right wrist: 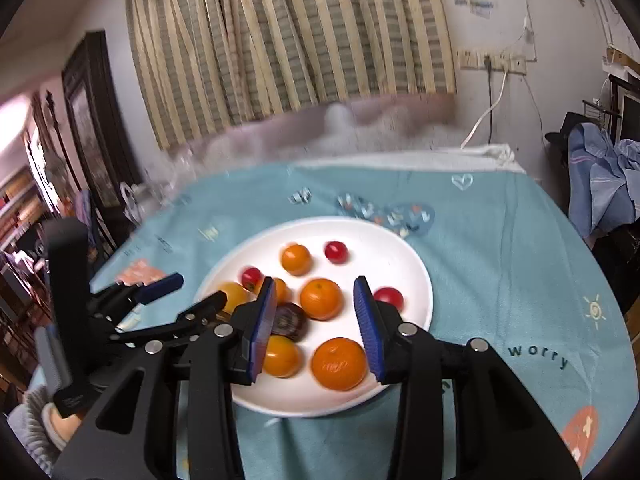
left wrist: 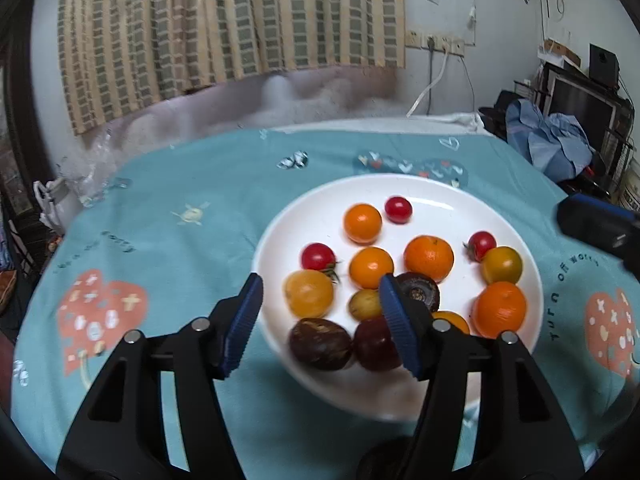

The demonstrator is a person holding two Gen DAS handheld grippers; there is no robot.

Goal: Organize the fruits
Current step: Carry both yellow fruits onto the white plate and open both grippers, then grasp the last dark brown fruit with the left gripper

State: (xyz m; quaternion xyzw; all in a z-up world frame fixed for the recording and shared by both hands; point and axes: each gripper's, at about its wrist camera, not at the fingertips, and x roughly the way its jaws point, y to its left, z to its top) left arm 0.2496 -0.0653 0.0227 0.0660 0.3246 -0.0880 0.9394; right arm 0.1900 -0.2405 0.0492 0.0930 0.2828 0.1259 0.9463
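While both grippers hover over the white plate (left wrist: 400, 188) with nothing clamped, the step in hand appears to be choosing a fruit to lift — no sorting destination is visible on the teal-clothed worktop (left wrist: 180, 184).

Left gripper (left wrist: 320, 320): fingers apart, empty, poised at the lower-left rim of the plate. A yellow tomato (left wrist: 308, 294) and a dark purple fruit (left wrist: 320, 344) lie between the finger lines, neither touched. To grip well, it should centre on one fruit only and descend so the pads meet its widest girth; the crowding at the near edge invites nudging a neighbour.

Right gripper (right wrist: 316, 328): fingers apart, empty, framing a mandarin (right wrist: 321, 299) at frame centre, with a second mandarin (right wrist: 339, 363) below it. Round, smooth skins may roll — a gentle closure is advised.

Plate contents, left to right in the left wrist view: red cherry tomato (left wrist: 318, 257), the yellow tomato, dark purple fruits at the near edge, orange fruits mid-plate, a further red tomato (left wrist: 398, 209) at the upper centre, another (left wrist: 481, 244) at right. All fruit lies inside the plate; none on the cloth.
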